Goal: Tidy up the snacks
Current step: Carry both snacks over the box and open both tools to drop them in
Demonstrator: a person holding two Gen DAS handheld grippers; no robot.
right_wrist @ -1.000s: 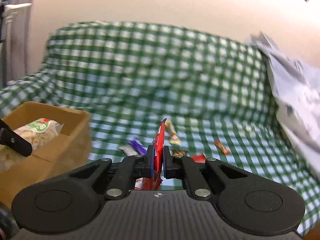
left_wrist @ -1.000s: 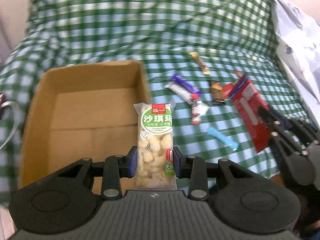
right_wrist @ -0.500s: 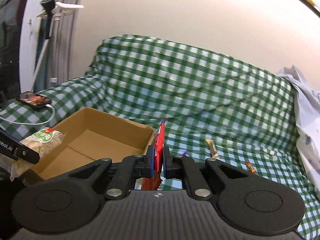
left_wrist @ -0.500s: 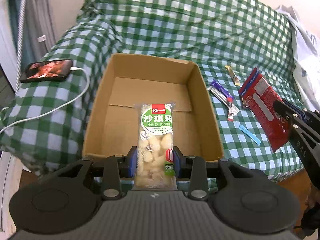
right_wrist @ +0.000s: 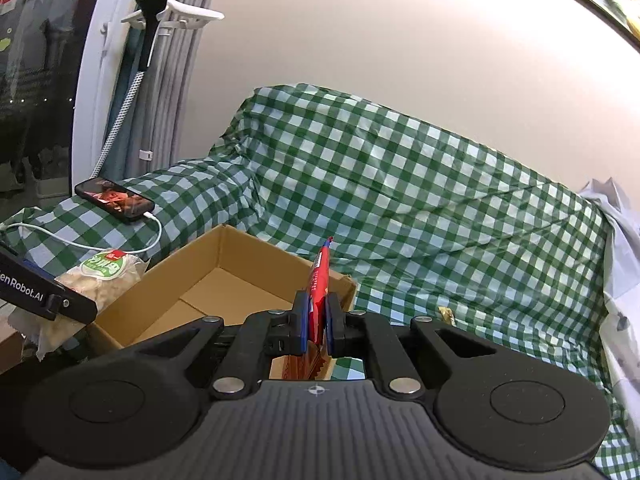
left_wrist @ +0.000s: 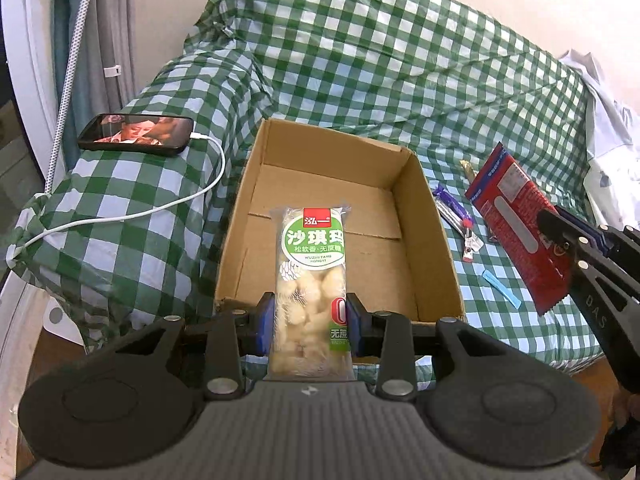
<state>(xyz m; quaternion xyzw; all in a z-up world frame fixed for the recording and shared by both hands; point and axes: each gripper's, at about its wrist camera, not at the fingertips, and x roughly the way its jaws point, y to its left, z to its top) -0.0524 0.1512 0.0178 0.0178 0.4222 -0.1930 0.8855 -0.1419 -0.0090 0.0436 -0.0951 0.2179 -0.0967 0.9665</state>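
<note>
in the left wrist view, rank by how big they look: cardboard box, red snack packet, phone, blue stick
1. cardboard box
2. red snack packet, though it is held up nearer the camera
3. phone
4. blue stick

A cardboard box (left_wrist: 336,216) sits on the sofa (left_wrist: 400,64). Left of it, a phone (left_wrist: 136,134) lies on the armrest. Right of it, small snacks (left_wrist: 454,210) lie on the seat.
</note>
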